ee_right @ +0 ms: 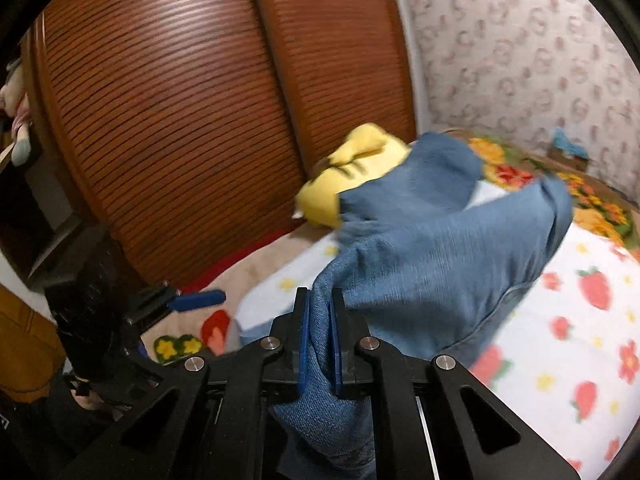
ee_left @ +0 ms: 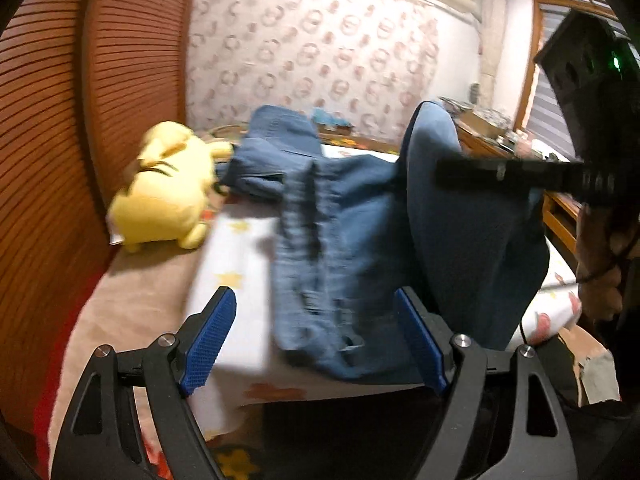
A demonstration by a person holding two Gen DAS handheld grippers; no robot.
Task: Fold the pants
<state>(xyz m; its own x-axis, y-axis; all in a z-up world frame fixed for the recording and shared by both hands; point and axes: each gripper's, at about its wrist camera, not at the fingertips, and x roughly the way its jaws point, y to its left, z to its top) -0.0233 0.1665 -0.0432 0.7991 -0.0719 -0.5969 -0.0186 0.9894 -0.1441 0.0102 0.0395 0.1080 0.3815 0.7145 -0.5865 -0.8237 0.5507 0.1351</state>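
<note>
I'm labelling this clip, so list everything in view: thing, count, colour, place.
pants: one, blue, spread on the bed, one end lifted
plush: one, yellow, on the bed by the wardrobe, beside the pants
blanket: one, white with strawberries and flowers, covering the bed
wardrobe: one, brown slatted doors, beside the bed
wallpaper: pink-patterned, behind the bed
desk: one, wooden, cluttered, under the window
left tool: black with blue pads, open, above the near end of the pants
right tool: black with blue pads, shut on the pants
hand: one, holding the right tool
</note>
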